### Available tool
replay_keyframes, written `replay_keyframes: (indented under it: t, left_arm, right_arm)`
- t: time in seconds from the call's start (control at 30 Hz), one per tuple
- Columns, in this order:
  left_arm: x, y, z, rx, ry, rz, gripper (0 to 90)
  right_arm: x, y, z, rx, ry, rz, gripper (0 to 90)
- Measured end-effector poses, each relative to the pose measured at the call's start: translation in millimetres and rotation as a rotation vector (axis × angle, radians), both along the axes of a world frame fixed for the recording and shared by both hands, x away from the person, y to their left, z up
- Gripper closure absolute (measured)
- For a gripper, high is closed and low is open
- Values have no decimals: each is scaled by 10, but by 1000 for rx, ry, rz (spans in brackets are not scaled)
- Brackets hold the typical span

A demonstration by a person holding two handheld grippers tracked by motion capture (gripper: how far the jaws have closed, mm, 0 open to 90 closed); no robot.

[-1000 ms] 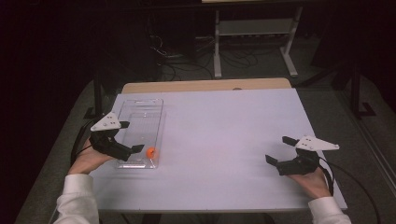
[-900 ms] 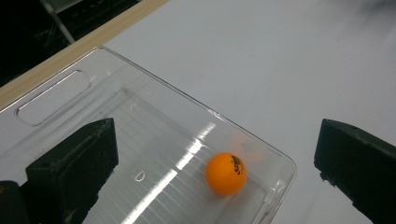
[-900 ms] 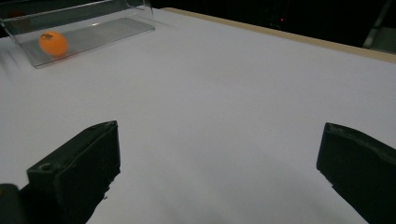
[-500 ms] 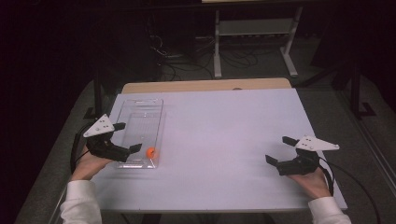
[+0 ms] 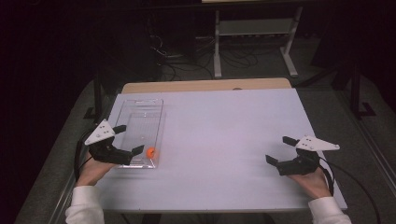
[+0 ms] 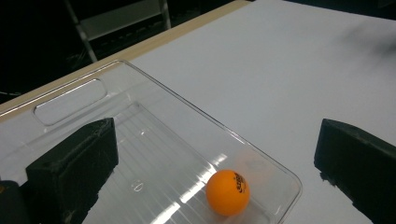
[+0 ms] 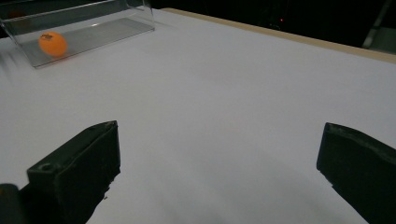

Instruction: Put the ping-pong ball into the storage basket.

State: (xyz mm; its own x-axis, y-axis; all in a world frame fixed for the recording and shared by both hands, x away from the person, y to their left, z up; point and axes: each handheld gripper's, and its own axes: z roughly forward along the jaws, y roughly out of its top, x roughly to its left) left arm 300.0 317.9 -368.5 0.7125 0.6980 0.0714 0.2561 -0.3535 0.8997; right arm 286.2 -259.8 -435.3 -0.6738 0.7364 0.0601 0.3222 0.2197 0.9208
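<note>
A clear plastic tray (image 5: 139, 108) lies on the left of the white table. An orange ball (image 5: 151, 152) rests inside it, in the near right corner. My left gripper (image 5: 130, 138) hovers at the tray's near end, open and holding nothing, one jaw over the tray and one near the ball. In the left gripper view the ball (image 6: 228, 192) sits low in the tray (image 6: 187, 100), between the spread jaws of that gripper (image 6: 215, 154). My right gripper (image 5: 279, 149) is open and holds nothing near the table's front right. Its view shows the ball (image 7: 53, 44) and tray (image 7: 93, 23) far off.
The white tabletop (image 5: 219, 135) stretches wide between the two grippers. A wooden strip (image 5: 205, 85) runs along its back edge. Behind the table a metal stand (image 5: 252, 32) and cables lie on the dark floor.
My left gripper has drifted a little to the left, away from the ball. The ball, the tray and the right gripper have stayed where they were.
</note>
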Motion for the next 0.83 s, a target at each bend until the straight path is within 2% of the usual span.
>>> replay_keyframes:
  t: [0.13,0.23,0.37,0.4,0.47,0.63,0.83]
  left_arm:
    - [-53,10,-9,-45,-54,31,0]
    - [-83,29,-6,-90,-82,46,0]
    - [-109,51,-6,-121,-106,58,0]
    - [-125,57,-13,-143,-119,67,0]
    - [-134,66,-22,-161,-132,77,0]
    - [-142,77,-66,-157,-124,85,0]
    - [-152,83,-57,-161,-145,97,0]
  right_arm:
    - [-1,2,0,0,1,-1,0]
    - [-2,0,0,-1,1,0,0]
    - [-2,-1,0,-1,0,-1,0]
    - [-2,-1,-1,0,0,-1,0]
    - [-3,0,0,-2,0,-2,0]
    - [-6,2,-1,-2,1,-4,0]
    - [-4,5,-5,-1,5,-2,0]
